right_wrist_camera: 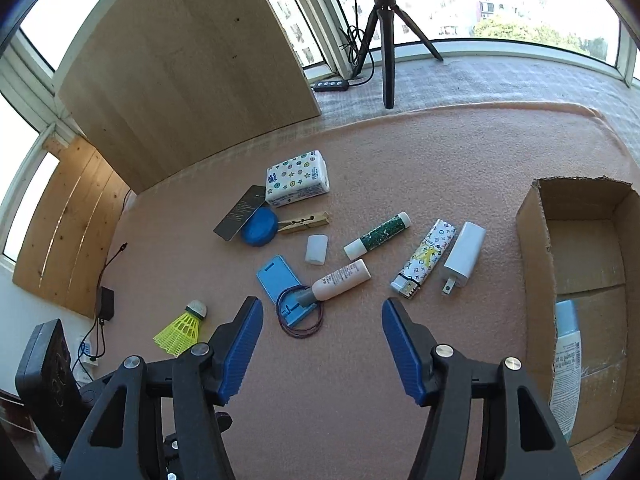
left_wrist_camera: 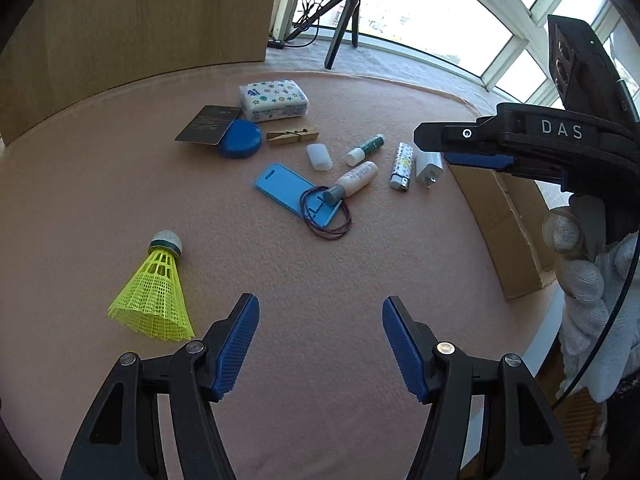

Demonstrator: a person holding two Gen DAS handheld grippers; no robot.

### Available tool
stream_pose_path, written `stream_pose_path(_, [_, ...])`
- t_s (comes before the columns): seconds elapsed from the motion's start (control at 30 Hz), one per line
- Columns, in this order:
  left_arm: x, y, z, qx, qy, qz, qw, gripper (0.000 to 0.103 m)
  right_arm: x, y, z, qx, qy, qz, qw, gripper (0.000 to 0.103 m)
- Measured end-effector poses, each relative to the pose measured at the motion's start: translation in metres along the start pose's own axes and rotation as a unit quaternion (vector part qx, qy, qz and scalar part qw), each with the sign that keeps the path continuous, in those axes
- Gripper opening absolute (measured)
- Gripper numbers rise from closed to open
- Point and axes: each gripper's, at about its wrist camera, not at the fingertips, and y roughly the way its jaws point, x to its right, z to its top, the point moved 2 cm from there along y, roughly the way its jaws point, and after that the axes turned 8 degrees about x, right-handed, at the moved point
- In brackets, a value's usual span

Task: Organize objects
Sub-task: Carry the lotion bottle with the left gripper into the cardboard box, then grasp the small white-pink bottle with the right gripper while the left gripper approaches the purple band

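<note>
Small objects lie scattered on a pink mat (left_wrist_camera: 120,184): a yellow shuttlecock (left_wrist_camera: 154,288) (right_wrist_camera: 182,326), a blue phone case (left_wrist_camera: 294,194) (right_wrist_camera: 282,286) with a purple hair tie (right_wrist_camera: 300,316), a cream lotion bottle (right_wrist_camera: 340,280), a green lip balm (right_wrist_camera: 378,236), a patterned lighter (right_wrist_camera: 424,260), a white charger (right_wrist_camera: 462,256), a tissue pack (right_wrist_camera: 298,178), a clothespin (right_wrist_camera: 304,222) and a blue round lid (right_wrist_camera: 260,232). My left gripper (left_wrist_camera: 318,344) is open and empty above the mat, right of the shuttlecock. My right gripper (right_wrist_camera: 322,346) is open and empty, near the phone case.
An open cardboard box (right_wrist_camera: 580,248) stands at the mat's right edge with a white bottle (right_wrist_camera: 566,368) inside. A wooden board (right_wrist_camera: 188,68) leans at the back left. A black tripod (right_wrist_camera: 386,40) stands behind the mat by the windows.
</note>
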Motion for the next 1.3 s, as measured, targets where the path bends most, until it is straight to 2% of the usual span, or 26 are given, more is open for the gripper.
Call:
stream_pose_path(0.1, [-0.011,-0.002,-0.003,0.013,-0.034,0.016,0.9992,0.066,-0.003,0.034,0.007,-0.04,-0.014,0.006,0.999,0.036])
stream_pose_path(0.2, [-0.013,0.0,-0.006,0.02,-0.061,0.019,0.9977,0.062,-0.003,0.06,0.012,-0.075,-0.029,0.009,0.997,0.032])
stream_pose_path(0.33, [-0.013,0.007,-0.009,0.018,-0.085,0.024,0.9959,0.055,-0.012,0.083,0.018,-0.098,-0.065,0.009,0.993,0.031])
stream_pose_path(0.6, [-0.01,0.016,-0.002,0.011,-0.082,0.031,0.9961,0.052,-0.013,0.119,0.021,-0.131,-0.091,-0.006,0.987,0.03])
stream_pose_path(0.8, [-0.009,0.032,0.007,0.001,-0.073,0.023,0.9971,0.044,0.009,0.102,0.001,-0.136,-0.062,0.003,0.989,0.029])
stream_pose_path(1.07, [-0.001,0.063,0.019,-0.017,-0.063,0.011,0.9978,0.034,0.028,0.074,-0.045,-0.132,-0.052,0.009,0.99,0.029])
stream_pose_path(1.23, [0.001,0.081,0.031,-0.02,-0.056,0.023,0.9979,0.033,0.04,0.056,-0.065,-0.124,-0.028,0.011,0.992,0.018])
stream_pose_path(1.3, [0.001,0.087,0.034,-0.022,-0.054,0.03,0.9978,0.033,0.045,0.051,-0.069,-0.12,-0.022,0.009,0.993,0.018])
